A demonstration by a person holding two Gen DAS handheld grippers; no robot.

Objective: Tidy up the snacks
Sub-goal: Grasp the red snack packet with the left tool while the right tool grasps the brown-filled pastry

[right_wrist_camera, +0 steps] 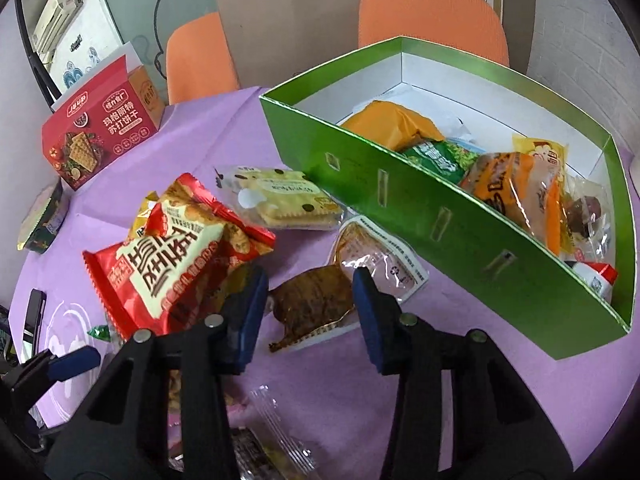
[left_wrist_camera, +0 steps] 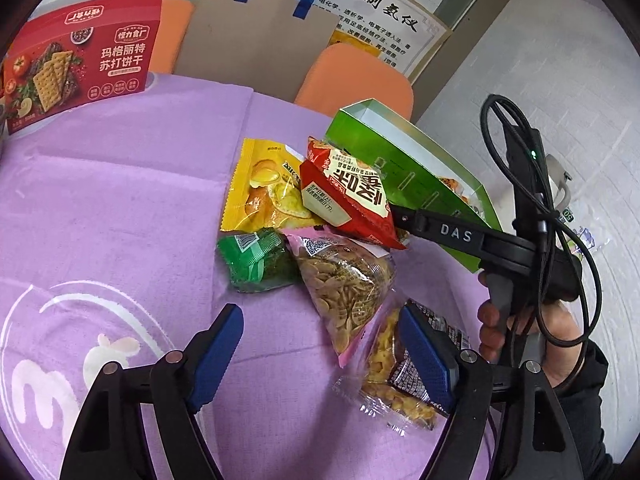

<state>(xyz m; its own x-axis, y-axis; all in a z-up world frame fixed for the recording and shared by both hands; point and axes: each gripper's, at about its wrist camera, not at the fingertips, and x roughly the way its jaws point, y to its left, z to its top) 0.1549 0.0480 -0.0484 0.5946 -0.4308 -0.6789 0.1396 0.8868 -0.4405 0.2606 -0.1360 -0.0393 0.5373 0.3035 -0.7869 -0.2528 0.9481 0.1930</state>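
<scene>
Loose snack packets lie on a purple cloth (left_wrist_camera: 100, 208). My left gripper (left_wrist_camera: 320, 354) is open low over the cloth, with the tip of a pink seed packet (left_wrist_camera: 348, 292) between its fingers and its right pad against a corn snack packet (left_wrist_camera: 394, 384). Beyond them lie a green packet (left_wrist_camera: 258, 262), a yellow chip packet (left_wrist_camera: 268, 192) and a red packet (left_wrist_camera: 344, 192). My right gripper (right_wrist_camera: 310, 310) is open, its pads on either side of a brown vacuum-packed snack (right_wrist_camera: 312, 304) on the cloth. An open green box (right_wrist_camera: 440, 216) to the right holds several packets.
A red cracker box (right_wrist_camera: 100, 132) stands at the far left. A cracker packet (right_wrist_camera: 280, 196) and a clear meat packet (right_wrist_camera: 380, 256) lie beside the green box's wall. Orange chairs (right_wrist_camera: 432, 12) and a cardboard bag (right_wrist_camera: 288, 20) stand behind the table. A hand (left_wrist_camera: 552, 344) holds the right gripper's handle.
</scene>
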